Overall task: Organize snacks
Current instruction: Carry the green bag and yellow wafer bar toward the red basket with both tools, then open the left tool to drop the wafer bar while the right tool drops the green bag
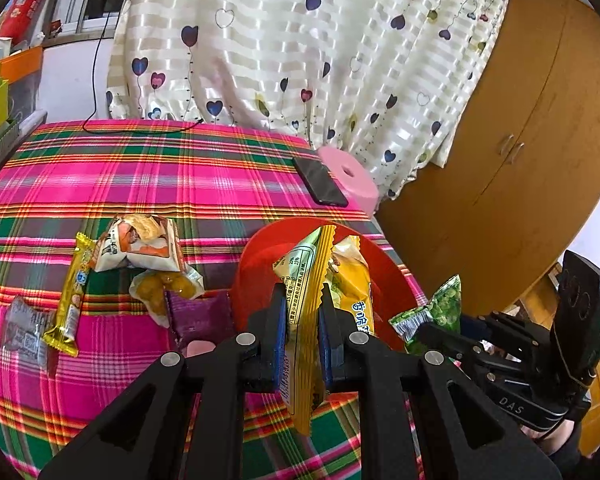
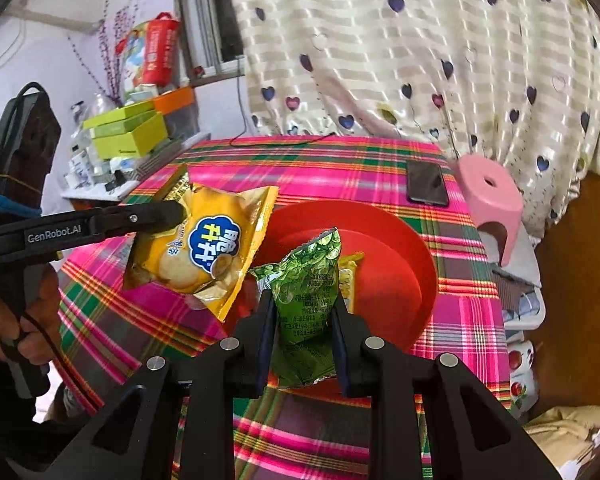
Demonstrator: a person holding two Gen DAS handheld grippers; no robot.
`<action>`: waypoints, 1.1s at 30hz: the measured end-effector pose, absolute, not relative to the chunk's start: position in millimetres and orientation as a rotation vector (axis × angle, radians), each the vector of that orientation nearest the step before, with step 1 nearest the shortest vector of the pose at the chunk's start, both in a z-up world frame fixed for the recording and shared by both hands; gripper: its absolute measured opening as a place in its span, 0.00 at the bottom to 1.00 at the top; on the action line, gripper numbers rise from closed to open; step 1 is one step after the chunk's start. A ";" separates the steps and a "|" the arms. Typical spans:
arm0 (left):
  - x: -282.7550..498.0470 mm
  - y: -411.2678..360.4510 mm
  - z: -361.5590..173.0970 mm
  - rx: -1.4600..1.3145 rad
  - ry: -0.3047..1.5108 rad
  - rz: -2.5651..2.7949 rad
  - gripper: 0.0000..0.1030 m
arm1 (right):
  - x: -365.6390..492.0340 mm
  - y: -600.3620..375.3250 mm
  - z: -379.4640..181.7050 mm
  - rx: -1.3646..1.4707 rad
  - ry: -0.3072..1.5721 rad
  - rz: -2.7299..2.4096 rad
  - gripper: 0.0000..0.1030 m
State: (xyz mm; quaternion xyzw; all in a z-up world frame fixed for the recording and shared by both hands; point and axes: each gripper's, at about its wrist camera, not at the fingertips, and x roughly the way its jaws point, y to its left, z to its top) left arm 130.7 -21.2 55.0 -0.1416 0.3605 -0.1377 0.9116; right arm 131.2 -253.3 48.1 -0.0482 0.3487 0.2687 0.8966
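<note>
Two hand-held claws over a tabletop (image 1: 148,184) covered in pink, green and orange plaid cloth. Left claw (image 1: 303,300): jaws narrow, clamped on a yellow biscuit packet (image 1: 300,360) held on edge, its upper end rising in front of the red bowl (image 1: 268,248). In the right wrist view the same yellow biscuit packet (image 2: 204,248) hangs from the left claw (image 2: 176,210) just beside the bowl's left rim, above the cloth. Right claw (image 2: 302,308): jaws narrow, closed on a green snack packet (image 2: 308,292), held upright over the near part of the red bowl (image 2: 400,232); in the left wrist view the green snack packet (image 1: 440,312) and the right claw (image 1: 424,330) sit just beyond the bowl's right rim. A further yellow packet (image 2: 350,280) lies inside the bowl, partly hidden behind the green one.

Loose snacks on the cloth left of the bowl: a white-and-orange packet (image 1: 140,248), a gold bar wrapper (image 1: 72,292), a clear packet of yellow balls (image 1: 168,288), a purple packet (image 1: 200,316) touching the bowl's left side, and a grey packet (image 1: 24,328) near the left edge.

Far half of the tabletop is open cloth, crossed only by a black cable (image 1: 140,130) at the back edge. A dark phone (image 1: 320,180) lies at the far right edge, beside a pink stool (image 1: 352,176) that stands off the tabletop. The bowl sits close to the tabletop's right edge
</note>
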 end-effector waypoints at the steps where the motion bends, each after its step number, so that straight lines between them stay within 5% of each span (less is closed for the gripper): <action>1: 134.6 -23.0 53.8 -0.290 0.748 -0.280 0.14 | 134.9 -255.1 46.2 -0.095 0.727 0.553 0.22; 24: 186.5 -33.7 33.4 -0.222 0.798 -0.209 0.15 | 204.3 -268.6 10.3 -0.029 0.830 0.484 0.23; 33: 200.9 -33.8 32.5 -0.199 0.800 -0.202 0.22 | 212.8 -272.8 9.8 -0.035 0.822 0.453 0.41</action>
